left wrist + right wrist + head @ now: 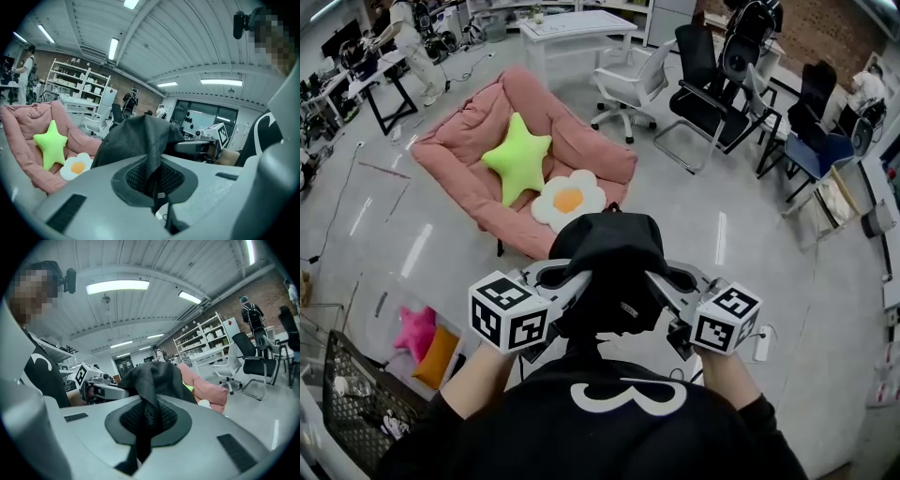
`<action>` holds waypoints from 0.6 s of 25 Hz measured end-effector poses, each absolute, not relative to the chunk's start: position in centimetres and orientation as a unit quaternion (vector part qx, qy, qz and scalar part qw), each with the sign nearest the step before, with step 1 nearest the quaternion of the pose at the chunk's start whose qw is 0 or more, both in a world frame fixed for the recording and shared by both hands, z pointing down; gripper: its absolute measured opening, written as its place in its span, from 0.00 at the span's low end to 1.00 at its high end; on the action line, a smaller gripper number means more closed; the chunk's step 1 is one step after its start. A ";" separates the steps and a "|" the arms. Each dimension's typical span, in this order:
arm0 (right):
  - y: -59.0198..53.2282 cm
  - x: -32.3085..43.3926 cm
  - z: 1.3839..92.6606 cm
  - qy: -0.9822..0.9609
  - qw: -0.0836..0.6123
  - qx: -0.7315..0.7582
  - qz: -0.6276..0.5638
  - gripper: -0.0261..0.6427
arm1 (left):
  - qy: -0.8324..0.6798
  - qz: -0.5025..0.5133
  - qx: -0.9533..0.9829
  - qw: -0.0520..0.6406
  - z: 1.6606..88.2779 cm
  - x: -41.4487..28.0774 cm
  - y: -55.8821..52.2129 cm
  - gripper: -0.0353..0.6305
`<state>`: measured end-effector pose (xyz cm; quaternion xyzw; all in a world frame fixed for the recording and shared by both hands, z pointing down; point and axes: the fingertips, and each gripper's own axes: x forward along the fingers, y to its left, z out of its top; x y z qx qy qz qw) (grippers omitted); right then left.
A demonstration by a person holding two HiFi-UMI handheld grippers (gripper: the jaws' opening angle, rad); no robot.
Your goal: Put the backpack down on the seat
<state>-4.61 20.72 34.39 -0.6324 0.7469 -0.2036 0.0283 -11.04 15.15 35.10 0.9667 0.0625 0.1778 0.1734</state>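
Observation:
A black backpack (609,267) hangs in the air between both grippers, in front of the person's chest. My left gripper (577,281) is shut on the pack's fabric at its left side; the cloth (152,173) is pinched between the jaws. My right gripper (658,283) is shut on the pack's right side, with fabric (146,416) clamped in its jaws. The seat, a pink floor sofa (478,141), lies ahead and to the left on the floor. On it rest a green star cushion (517,157) and a fried-egg cushion (569,200).
Office chairs (633,84) and black chairs (708,89) stand beyond the sofa, with a white table (577,28) behind. A wire basket (356,403) and a clear bin with pink and orange cushions (427,342) sit at the lower left. A person (412,47) stands far left.

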 end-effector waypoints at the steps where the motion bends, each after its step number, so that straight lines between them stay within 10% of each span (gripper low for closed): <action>1: 19.7 -4.0 34.7 0.746 0.028 -0.633 -0.207 0.06 | 0.064 0.180 0.965 0.179 35.4 -10.4 14.1 0.07; 15: 2.8 7.6 35.5 0.729 0.019 -0.643 -0.234 0.06 | 0.072 0.180 0.957 0.217 36.7 0.8 -2.5 0.07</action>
